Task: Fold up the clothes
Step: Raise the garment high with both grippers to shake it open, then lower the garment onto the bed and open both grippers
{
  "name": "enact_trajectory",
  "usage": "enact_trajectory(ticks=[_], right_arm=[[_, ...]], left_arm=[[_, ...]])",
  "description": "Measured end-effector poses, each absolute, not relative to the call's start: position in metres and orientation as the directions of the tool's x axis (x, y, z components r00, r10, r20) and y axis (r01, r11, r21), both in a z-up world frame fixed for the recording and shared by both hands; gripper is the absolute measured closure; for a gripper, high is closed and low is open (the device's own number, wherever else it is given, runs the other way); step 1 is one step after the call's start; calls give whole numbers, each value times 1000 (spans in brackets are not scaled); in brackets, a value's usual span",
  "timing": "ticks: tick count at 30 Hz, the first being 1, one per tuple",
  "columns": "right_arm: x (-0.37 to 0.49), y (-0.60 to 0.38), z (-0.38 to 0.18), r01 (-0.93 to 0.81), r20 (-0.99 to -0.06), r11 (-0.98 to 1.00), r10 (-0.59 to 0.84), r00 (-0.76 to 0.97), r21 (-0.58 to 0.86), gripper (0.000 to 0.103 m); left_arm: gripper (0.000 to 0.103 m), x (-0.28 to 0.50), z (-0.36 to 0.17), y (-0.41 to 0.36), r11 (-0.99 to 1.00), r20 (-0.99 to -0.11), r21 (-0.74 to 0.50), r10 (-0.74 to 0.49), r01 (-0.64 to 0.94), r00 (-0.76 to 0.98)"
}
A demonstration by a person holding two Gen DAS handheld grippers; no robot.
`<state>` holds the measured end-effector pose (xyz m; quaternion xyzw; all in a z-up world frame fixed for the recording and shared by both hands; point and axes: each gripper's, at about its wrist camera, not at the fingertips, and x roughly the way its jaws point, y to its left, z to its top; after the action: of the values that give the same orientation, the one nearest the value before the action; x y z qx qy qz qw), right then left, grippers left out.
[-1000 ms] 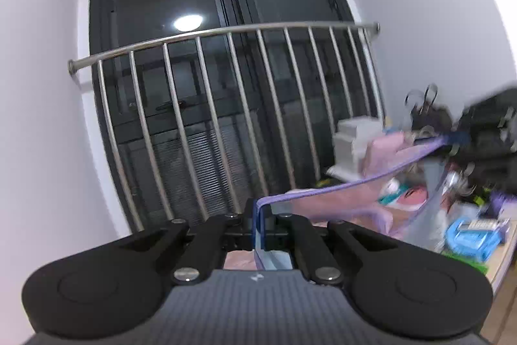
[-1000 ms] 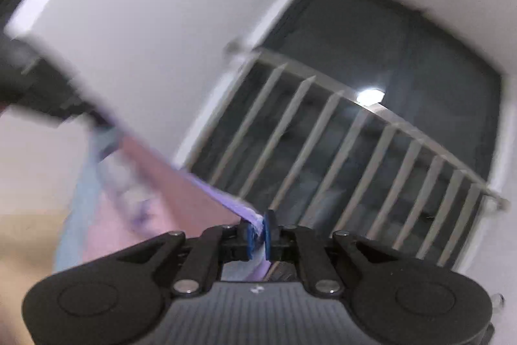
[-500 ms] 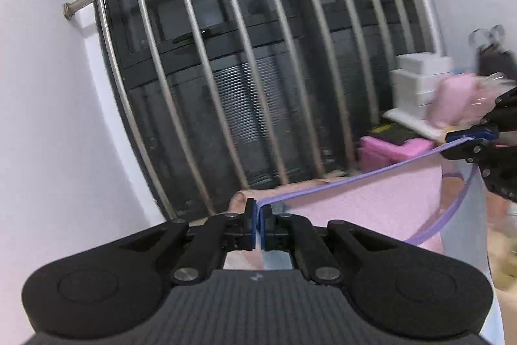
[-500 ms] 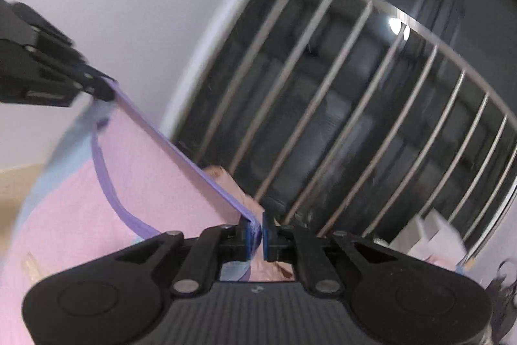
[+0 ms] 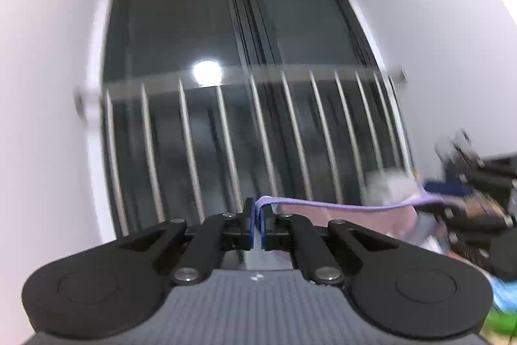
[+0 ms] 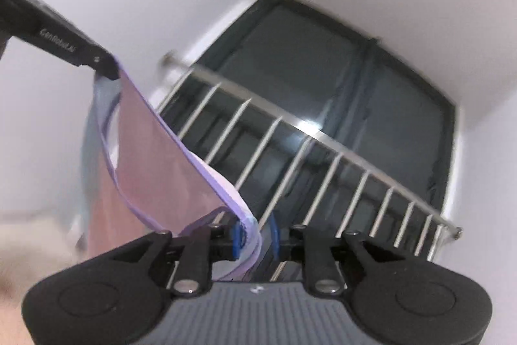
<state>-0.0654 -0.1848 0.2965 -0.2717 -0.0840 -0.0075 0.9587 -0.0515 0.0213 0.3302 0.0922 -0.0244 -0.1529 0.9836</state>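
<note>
A pink garment with a purple hem (image 5: 339, 206) hangs in the air between my two grippers. In the left wrist view my left gripper (image 5: 257, 223) is shut on one corner of the hem. The hem runs right to my blurred right gripper (image 5: 452, 199). In the right wrist view the pink garment (image 6: 155, 170) sags from my left gripper (image 6: 106, 70) at the upper left down to my right gripper (image 6: 256, 234). The right jaws are opening. The hem lies against the left pad (image 6: 237, 236), and a gap shows to the other pad.
A dark window with a metal railing (image 5: 258, 76) fills the view ahead, also seen in the right wrist view as the railing (image 6: 323, 144). White walls stand on both sides. Blurred clutter (image 5: 468, 157) sits at the right, with blue and green items (image 5: 504, 290) below.
The right gripper's jaws have parted, and the hem now lies loose between them. The garment's top edge has gone from taut to sagging. Both views have swung, and the railing sits lower.
</note>
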Motion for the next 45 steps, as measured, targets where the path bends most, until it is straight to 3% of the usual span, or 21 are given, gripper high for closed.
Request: enact_trajectory(ticks=[3, 4, 5, 6, 7, 9, 10, 12, 15, 19, 22, 24, 26, 27, 28, 32, 36, 39, 41, 43, 45], right_arm=[[-73, -187, 236, -61, -27, 831, 55, 998, -553, 88], [-72, -189, 207, -129, -131, 822, 66, 989, -555, 87], [-70, -190, 178, -203, -241, 808, 78, 967, -553, 87], [-76, -194, 146, -268, -344, 797, 81, 935, -541, 86], [-84, -197, 113, -330, -442, 787, 82, 893, -521, 86], [-117, -209, 72, -423, -521, 777, 146, 841, -467, 83], [-139, -216, 57, -472, -539, 766, 198, 819, -437, 73], [-165, -228, 46, -516, -540, 761, 264, 799, -392, 55], [-168, -230, 52, -502, -500, 792, 296, 814, -348, 54], [-102, -227, 60, -380, -421, 881, 243, 874, -281, 54], [-46, -221, 47, -288, -489, 931, 148, 860, -224, 60], [-25, -222, 36, -271, -534, 941, 127, 836, -200, 70], [-14, -226, 26, -257, -577, 952, 119, 808, -164, 79], [-14, -229, 21, -249, -597, 959, 121, 793, -136, 96], [-17, -234, 15, -249, -620, 964, 138, 772, -95, 101], [-62, -248, 5, -259, -619, 962, 153, 770, -83, 101], [-102, -260, 11, -235, -641, 965, 108, 760, -116, 100], [-124, -266, 29, -174, -581, 977, 72, 811, -120, 94], [-131, -260, 40, -201, -531, 976, 125, 838, -88, 87], [-131, -245, 41, -256, -516, 964, 180, 838, -79, 77], [-123, -226, 33, -290, -532, 953, 203, 822, -85, 77]], left_arm=[[98, -45, 246, 18, 936, -214, 153, -282, 317, 935], [91, -45, 206, 18, 940, -316, 124, -266, 317, 911], [72, -51, 172, 23, 936, -411, 95, -272, 338, 870], [62, -56, 137, 28, 933, -501, 64, -278, 355, 820], [60, -62, 103, 32, 928, -582, 32, -284, 371, 762], [59, -93, 66, 49, 905, -607, -26, -351, 424, 713], [57, -99, 62, 59, 918, -607, -63, -347, 392, 715], [51, -110, 55, 78, 935, -607, -135, -339, 328, 718], [34, -93, 70, 74, 929, -550, -179, -367, 323, 750], [33, -54, 59, 31, 922, -528, -122, -373, 367, 763], [33, -27, 39, -1, 922, -563, -81, -355, 378, 746], [49, -15, 31, -4, 932, -597, -94, -335, 351, 729], [92, -12, 22, 2, 938, -636, -118, -324, 326, 701], [100, -17, 18, 4, 938, -643, -114, -320, 326, 696], [102, -21, 15, 7, 939, -650, -111, -316, 326, 691], [103, -53, 8, 16, 934, -665, -130, -330, 331, 670], [102, -100, 14, 7, 868, -666, -257, -477, 424, 573], [89, -109, 32, 13, 834, -586, -319, -547, 451, 597], [40, -94, 42, 21, 885, -539, -268, -466, 382, 701], [38, -62, 38, 21, 947, -574, -196, -321, 255, 753], [40, -29, 32, 20, 975, -615, -159, -222, 157, 756]])
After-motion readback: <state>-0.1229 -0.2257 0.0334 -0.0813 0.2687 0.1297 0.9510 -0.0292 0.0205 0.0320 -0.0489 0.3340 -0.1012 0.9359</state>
